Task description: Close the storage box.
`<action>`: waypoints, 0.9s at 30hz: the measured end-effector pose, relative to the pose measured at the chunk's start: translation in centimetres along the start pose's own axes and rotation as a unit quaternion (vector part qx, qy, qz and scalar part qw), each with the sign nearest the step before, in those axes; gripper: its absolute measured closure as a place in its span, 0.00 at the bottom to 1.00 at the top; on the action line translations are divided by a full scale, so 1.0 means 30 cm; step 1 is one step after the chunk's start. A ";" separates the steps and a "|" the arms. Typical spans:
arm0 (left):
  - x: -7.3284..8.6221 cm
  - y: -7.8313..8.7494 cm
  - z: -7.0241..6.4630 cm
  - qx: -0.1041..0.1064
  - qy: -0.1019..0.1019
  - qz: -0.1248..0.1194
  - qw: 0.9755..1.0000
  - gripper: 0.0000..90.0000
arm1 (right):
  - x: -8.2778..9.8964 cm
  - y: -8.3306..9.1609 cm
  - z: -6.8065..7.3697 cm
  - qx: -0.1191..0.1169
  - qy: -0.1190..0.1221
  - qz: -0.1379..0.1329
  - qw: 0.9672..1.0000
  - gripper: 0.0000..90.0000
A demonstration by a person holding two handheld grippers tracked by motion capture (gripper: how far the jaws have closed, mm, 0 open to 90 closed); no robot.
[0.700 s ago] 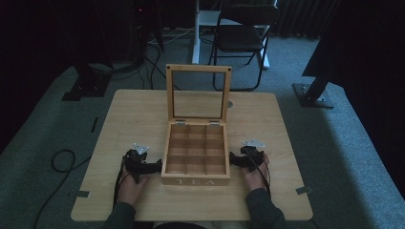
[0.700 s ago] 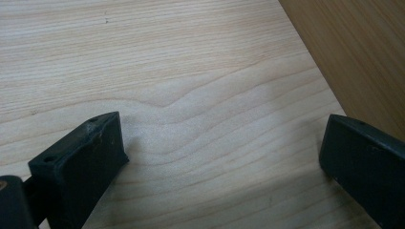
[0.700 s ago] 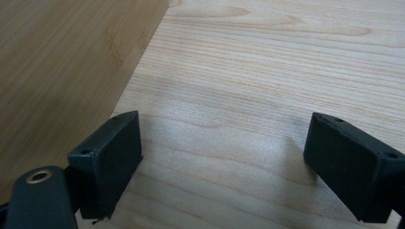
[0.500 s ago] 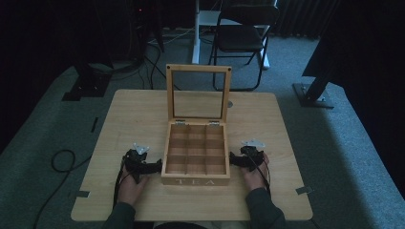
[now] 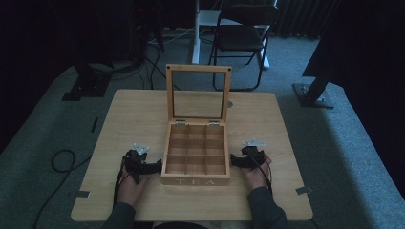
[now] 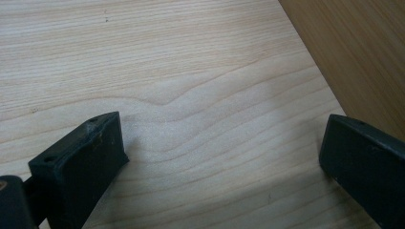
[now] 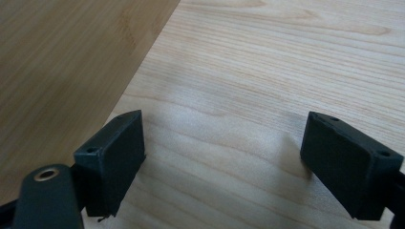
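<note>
A wooden tea box point(image 5: 196, 152) marked TEA stands open at the middle of the table, its glass-paned lid point(image 5: 198, 93) upright and its compartments bare. My left gripper point(image 5: 155, 167) rests on the table just left of the box, jaws pointing at its side. In the left gripper view it point(image 6: 222, 152) stands open over bare wood, with the box wall point(image 6: 353, 52) at upper right. My right gripper point(image 5: 235, 161) lies just right of the box. The right gripper view has it point(image 7: 222, 152) open over the table, the box wall point(image 7: 67, 67) at left.
The light wooden table point(image 5: 129, 119) has bare surface on both sides of the box and behind it. A small round mark point(image 5: 230, 104) sits beside the lid. A black folding chair point(image 5: 241, 40) and dark stands with cables stand on the grey carpet beyond.
</note>
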State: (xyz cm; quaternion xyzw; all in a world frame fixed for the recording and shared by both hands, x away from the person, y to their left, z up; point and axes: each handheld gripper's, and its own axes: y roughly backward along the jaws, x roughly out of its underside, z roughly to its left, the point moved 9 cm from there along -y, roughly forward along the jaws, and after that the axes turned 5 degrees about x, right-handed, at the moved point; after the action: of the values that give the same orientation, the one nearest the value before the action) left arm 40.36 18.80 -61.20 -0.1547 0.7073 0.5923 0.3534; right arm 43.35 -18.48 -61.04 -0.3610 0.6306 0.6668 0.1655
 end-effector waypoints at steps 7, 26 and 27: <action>0.001 0.001 -0.001 0.000 0.000 -0.001 1.000 0.02 | -0.006 0.010 -0.001 -0.016 0.018 0.022 0.999 0.29; 0.001 0.001 -0.001 0.000 0.000 -0.001 1.000 0.02 | -0.102 0.116 0.021 -0.045 0.021 -0.031 0.998 0.46; 0.001 0.001 -0.001 0.000 0.000 -0.001 1.000 0.02 | -0.107 0.119 0.021 -0.047 0.016 -0.034 0.998 0.46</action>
State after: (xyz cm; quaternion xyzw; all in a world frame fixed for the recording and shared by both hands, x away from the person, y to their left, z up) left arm 40.31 18.79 -61.20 -0.1548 0.7073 0.5919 0.3541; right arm 42.96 -17.65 -56.29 -0.4003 0.5885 0.6839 0.1603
